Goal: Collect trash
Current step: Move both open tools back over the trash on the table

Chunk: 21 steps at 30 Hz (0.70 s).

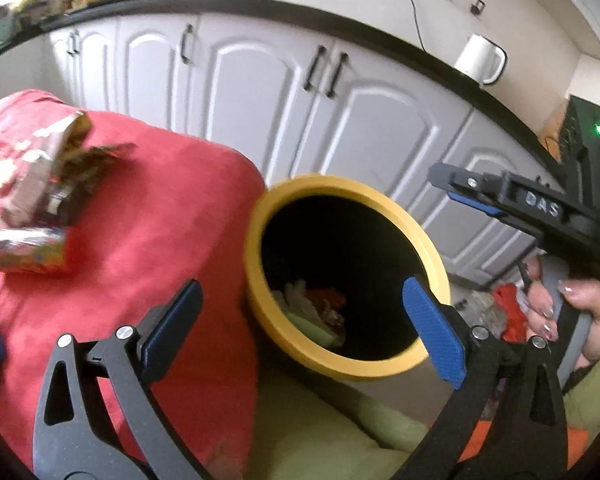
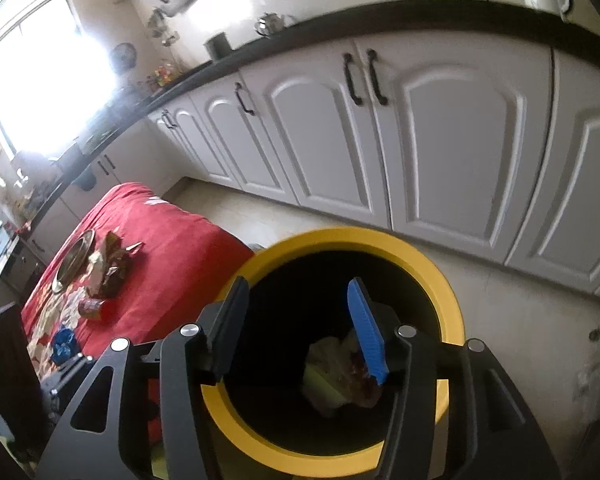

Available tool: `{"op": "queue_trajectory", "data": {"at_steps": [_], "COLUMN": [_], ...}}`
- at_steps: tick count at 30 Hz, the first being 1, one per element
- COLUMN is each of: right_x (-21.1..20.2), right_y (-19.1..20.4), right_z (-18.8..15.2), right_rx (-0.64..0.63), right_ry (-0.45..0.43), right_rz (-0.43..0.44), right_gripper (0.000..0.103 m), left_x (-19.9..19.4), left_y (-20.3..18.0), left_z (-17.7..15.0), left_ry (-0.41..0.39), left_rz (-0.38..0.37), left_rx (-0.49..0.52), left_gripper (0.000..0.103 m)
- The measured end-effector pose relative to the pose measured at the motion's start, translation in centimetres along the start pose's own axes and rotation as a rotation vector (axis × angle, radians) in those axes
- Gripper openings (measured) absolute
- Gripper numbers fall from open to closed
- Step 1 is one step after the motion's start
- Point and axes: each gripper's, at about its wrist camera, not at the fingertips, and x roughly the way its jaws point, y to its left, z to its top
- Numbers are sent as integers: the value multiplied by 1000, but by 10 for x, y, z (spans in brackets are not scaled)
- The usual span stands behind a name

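The left tongs stood spread wide over the near edge of a yellow-rimmed bin, nothing between the blue pads. The right tongs hung directly above the same bin, their jaws partly apart and likewise empty; in the left wrist view they entered from the right, gripped by a hand. Crumpled wrappers and pale scraps lay at the bottom of the bin's dark interior. The bin stood on the floor, just beside a surface draped with a red cloth. More trash remained on the cloth: brown and gold wrappers, a small colourful packet and a blue crumpled piece. A round metal plate lay beside the wrappers. White cabinet doors under a dark worktop ran behind, with a white kettle standing on the worktop.
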Motion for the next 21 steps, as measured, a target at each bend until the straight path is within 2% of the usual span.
{"op": "queue_trajectory", "data": {"at_steps": [13,21], "right_x": [-22,-27], "right_y": [49,73], "right_z": [-1,-4], "right_rx": [-112,-168], "right_ry": [-80,-91], "right_rz": [30,48], "right_gripper": [61,64], "left_x": [-46,-66], "left_y": [28,50], "left_z": [7,9], "left_ry": [-144,-209], "left_rz": [94,164], "left_rx": [-30,-68], "left_gripper": [92,92]}}
